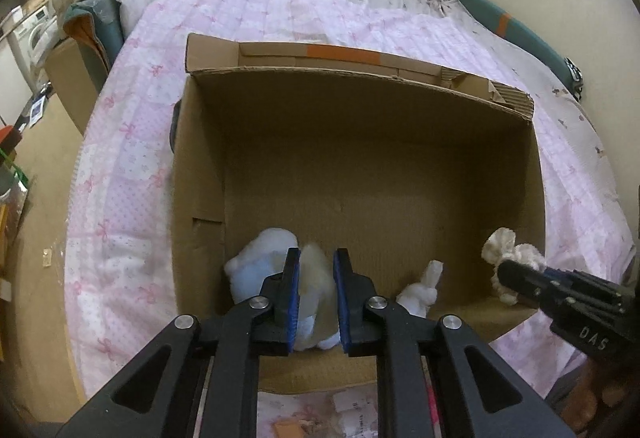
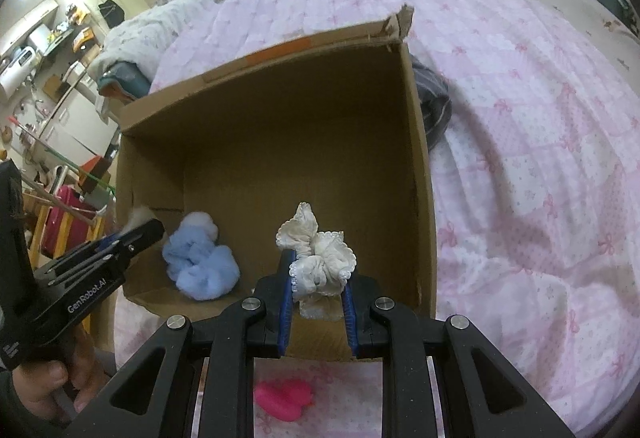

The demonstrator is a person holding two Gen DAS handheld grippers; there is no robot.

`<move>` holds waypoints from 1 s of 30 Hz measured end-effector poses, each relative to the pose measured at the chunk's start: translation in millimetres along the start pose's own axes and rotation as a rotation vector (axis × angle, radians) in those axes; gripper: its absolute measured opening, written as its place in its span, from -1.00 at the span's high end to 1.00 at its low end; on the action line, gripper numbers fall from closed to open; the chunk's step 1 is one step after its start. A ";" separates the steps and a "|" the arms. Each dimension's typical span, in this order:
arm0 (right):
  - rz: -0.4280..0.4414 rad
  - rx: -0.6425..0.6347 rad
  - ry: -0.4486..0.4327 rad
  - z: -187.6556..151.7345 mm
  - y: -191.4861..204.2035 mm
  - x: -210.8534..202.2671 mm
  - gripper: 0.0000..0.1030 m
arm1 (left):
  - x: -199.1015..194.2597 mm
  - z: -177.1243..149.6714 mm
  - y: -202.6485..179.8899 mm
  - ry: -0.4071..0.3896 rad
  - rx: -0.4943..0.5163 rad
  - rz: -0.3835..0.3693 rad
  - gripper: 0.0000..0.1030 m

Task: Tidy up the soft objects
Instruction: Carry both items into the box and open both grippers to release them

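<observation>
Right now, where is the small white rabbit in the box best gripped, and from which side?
Probably the rabbit by its round body, from straight above: it lies on the box floor close to the near wall, so the walls block a side approach. The thin ears would likely slip.

Both wrist cams sit right behind their tongs, angled down and close into the same cardboard box (image 1: 360,166) on the bed (image 2: 540,118); each catches the other's tongs too.
</observation>
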State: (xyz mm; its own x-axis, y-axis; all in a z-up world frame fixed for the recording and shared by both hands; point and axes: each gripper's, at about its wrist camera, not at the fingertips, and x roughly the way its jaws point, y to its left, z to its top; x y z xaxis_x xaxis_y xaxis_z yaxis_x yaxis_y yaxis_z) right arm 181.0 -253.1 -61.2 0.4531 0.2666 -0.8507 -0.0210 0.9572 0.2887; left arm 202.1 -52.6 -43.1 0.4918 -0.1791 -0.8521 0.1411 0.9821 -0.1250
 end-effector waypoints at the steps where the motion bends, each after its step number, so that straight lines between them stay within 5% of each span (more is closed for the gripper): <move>1: -0.002 -0.002 0.006 -0.2 0.0 1.2 0.56 | 0.5 0.4 -0.9 0.001 0.003 0.002 0.73; 8: 0.002 -0.006 0.022 -0.3 2.0 5.2 0.55 | 2.7 1.2 -4.0 0.009 0.018 0.023 0.56; 10: 0.005 -0.007 0.020 1.1 1.6 4.4 0.55 | -3.5 3.5 -6.1 -0.021 0.023 0.032 0.16; 11: 0.014 -0.001 0.016 1.7 0.7 3.7 0.55 | -6.6 4.3 -6.3 -0.035 0.024 0.033 -0.27; 12: 0.023 0.006 0.016 2.3 -0.7 3.4 0.55 | -10.9 4.9 -5.1 -0.058 0.017 0.038 -0.48; 16: 0.050 0.024 0.010 3.9 -5.0 2.2 0.45 | -16.1 6.9 -1.1 -0.088 0.000 0.053 -0.49; 17: 0.057 0.029 0.006 4.1 -6.2 1.4 0.31 | -15.7 7.1 -0.5 -0.085 -0.002 0.053 -0.49; 18: 0.058 0.033 0.004 4.2 -6.3 1.0 -0.08 | -15.6 7.3 0.7 -0.084 -0.005 0.055 -0.49; 20: 0.075 0.046 -0.006 4.0 -7.4 -2.0 -0.40 | -14.6 7.3 2.6 -0.081 -0.011 0.060 -0.49; 30: 0.096 0.053 -0.007 5.1 -7.2 -2.5 -0.40 | -12.8 5.9 4.9 -0.069 -0.015 0.065 -0.49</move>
State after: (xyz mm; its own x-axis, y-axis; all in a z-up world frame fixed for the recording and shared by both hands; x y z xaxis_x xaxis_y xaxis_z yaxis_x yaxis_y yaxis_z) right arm 184.5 -261.3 -58.9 0.4575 0.3561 -0.8148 -0.0175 0.9198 0.3921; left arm 201.7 -45.9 -29.8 0.5577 -0.1183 -0.8216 0.0946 0.9924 -0.0788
